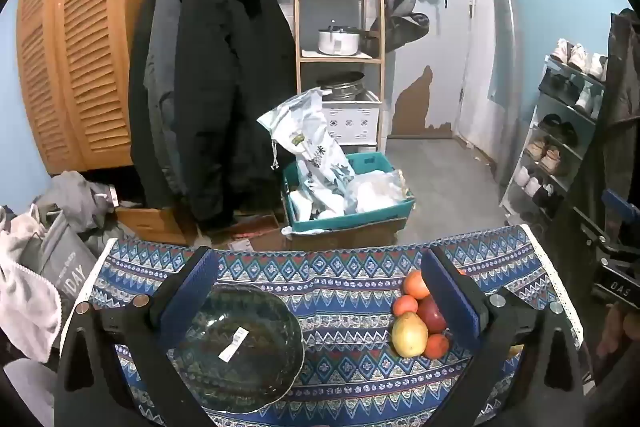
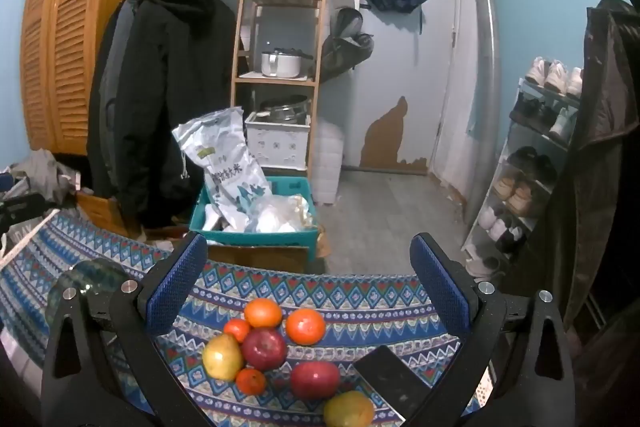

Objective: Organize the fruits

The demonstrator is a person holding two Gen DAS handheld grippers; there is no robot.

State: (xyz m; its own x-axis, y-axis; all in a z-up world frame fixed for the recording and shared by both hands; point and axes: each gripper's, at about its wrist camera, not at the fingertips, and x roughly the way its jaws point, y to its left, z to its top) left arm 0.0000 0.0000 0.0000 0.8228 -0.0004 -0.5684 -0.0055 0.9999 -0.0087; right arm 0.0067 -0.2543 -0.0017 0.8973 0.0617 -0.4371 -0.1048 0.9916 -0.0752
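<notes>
both hand-held grippers [image 1: 320, 291] [image 2: 308, 283] wide open, nothing held | fruit pile [image 2: 264, 347] on surface right of glass bowl [image 1: 240, 343], bowl empty | risk imo: we nudge pile, round fruit rolls off edge

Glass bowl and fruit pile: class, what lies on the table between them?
Nothing: in the left wrist view only bare patterned tablecloth separates the glass bowl from the fruit pile.
</notes>
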